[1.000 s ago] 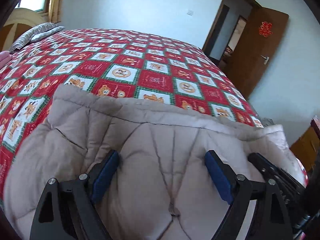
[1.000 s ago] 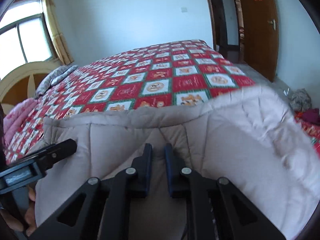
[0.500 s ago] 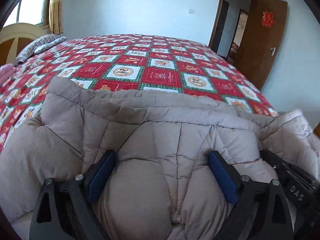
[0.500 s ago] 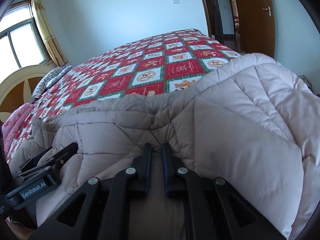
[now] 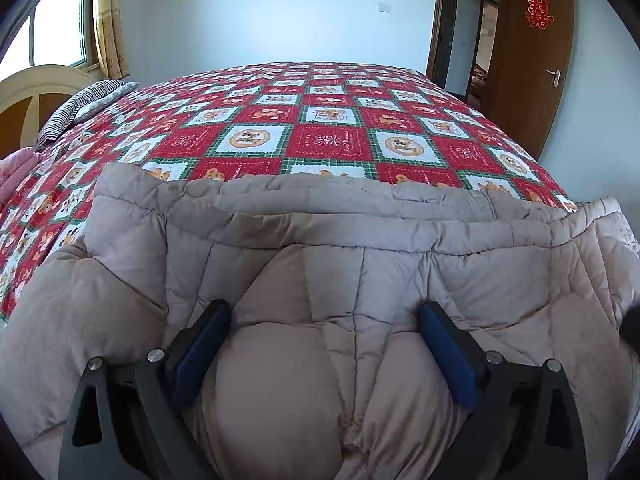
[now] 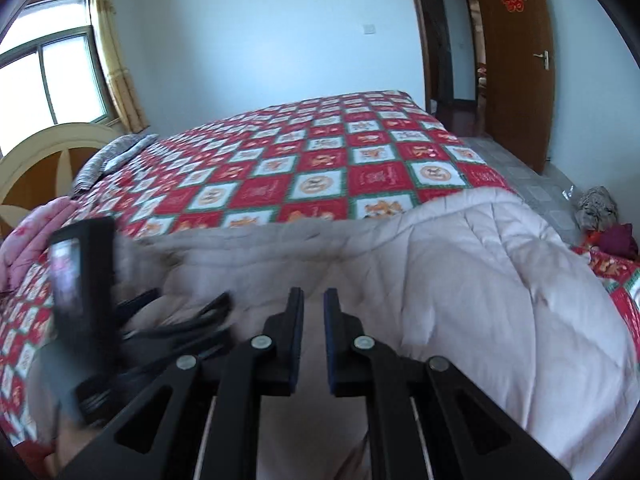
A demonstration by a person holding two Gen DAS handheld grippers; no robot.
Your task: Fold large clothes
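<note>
black left gripper (image 5: 324, 324), blue pads (image 5: 446, 358), silver screws.

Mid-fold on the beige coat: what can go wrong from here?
Left gripper jaws have just been opening, with the puffy coat bulging between them unpressed, so the fold may spring back.
Right gripper is shut, but its hold on the fabric is unclear. The coat's right side lies at the bedspread edge and might slide off.
</note>
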